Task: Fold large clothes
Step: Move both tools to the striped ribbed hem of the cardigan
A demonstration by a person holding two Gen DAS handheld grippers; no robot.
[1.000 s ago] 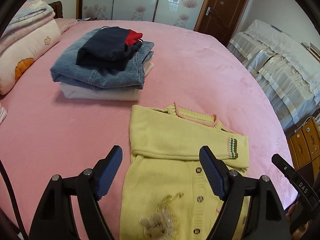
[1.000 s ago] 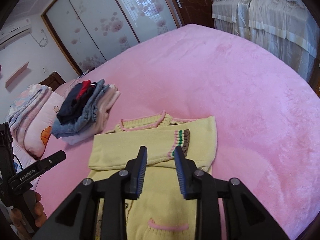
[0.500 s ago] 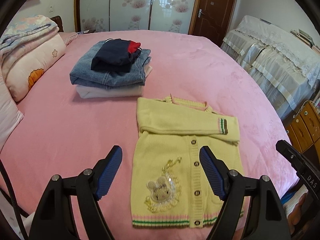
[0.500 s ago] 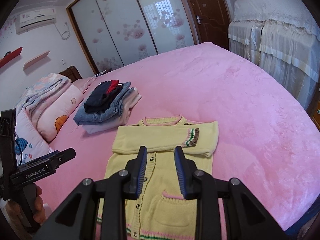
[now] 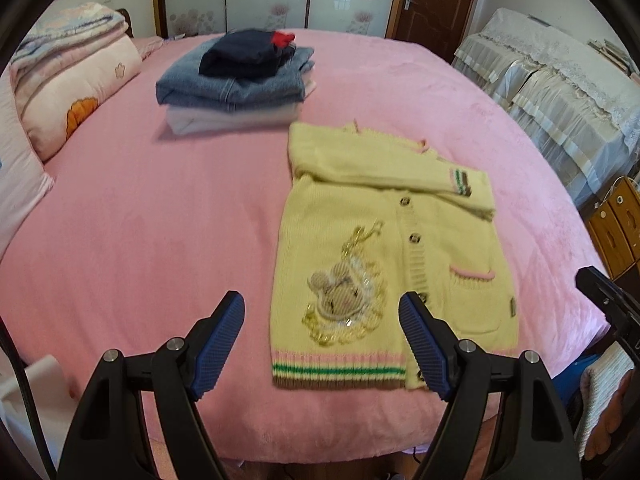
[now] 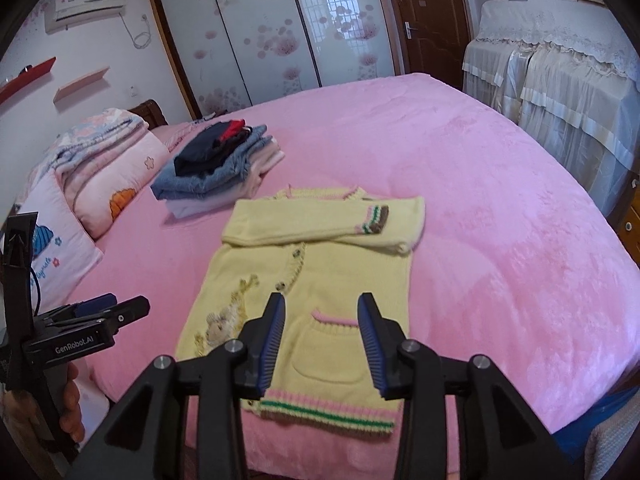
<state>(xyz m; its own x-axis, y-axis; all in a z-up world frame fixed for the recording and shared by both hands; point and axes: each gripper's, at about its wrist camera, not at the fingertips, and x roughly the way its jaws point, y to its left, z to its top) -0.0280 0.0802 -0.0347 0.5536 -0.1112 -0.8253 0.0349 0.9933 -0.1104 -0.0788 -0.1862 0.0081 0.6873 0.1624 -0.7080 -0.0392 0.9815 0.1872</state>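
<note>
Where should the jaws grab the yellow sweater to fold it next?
Probably the striped bottom hem, one gripper at each corner, coming in from the near edge of the bed. The yellow sweater lies flat, its sleeves already folded across the chest, and the hem is the free edge nearest both open grippers, left and right. Lifted there, it could fold up toward the collar.

**Where Things Lie on the Bed**

The cardigan (image 5: pixel 384 256) lies flat on the bed (image 5: pixel 140 220), close to the near edge. Its sleeves are folded across its top part. Behind it and to the left sits a pile of folded clothes (image 5: pixel 240 80). Pillows (image 5: pixel 76 92) lie far left. A door (image 6: pixel 428 20) stands behind the bed.
</note>
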